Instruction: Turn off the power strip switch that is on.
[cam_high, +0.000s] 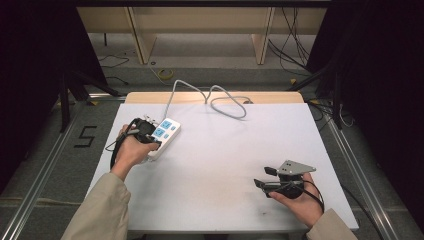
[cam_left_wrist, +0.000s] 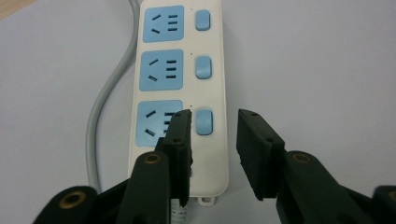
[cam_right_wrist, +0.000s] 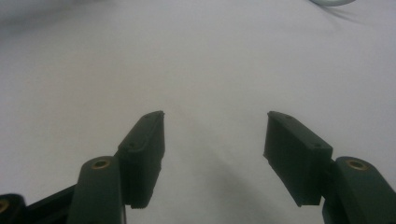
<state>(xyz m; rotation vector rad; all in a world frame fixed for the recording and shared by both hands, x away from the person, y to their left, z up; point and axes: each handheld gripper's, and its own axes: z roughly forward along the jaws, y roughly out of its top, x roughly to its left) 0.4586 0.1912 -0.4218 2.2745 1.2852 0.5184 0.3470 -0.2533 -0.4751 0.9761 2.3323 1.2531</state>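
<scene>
- The white plastic power strip with three blue sockets and three blue rocker switches (cam_left_wrist: 180, 88) lies flat at the left side of the white bench (cam_high: 225, 165), its grey cord (cam_high: 220, 102) looping off toward the far edge.
- The left gripper (cam_left_wrist: 215, 119) hovers over the strip's near end with its fingers (cam_left_wrist: 180, 140) spread and nothing pinched between them; the nearest blue rocker switch (cam_left_wrist: 204, 122) sits in the gap.
- Judging from this, the step in hand is working that nearest switch or taking hold of the strip's end. For a switch press, it would pay to bring one fingertip squarely onto the raised half of the rocker and push straight down, not sideways, so the light strip does not skid.
- For a grasp instead, the fingers should straddle the strip's full width; at present the left finger overlaps the nearest socket, so a wider spread looks needed.
- The right gripper (cam_high: 267, 177) rests low near the bench's right front, well apart from the strip, fingers (cam_right_wrist: 142, 149) spread and holding nothing. It could steady the strip's far end if it slides.
</scene>
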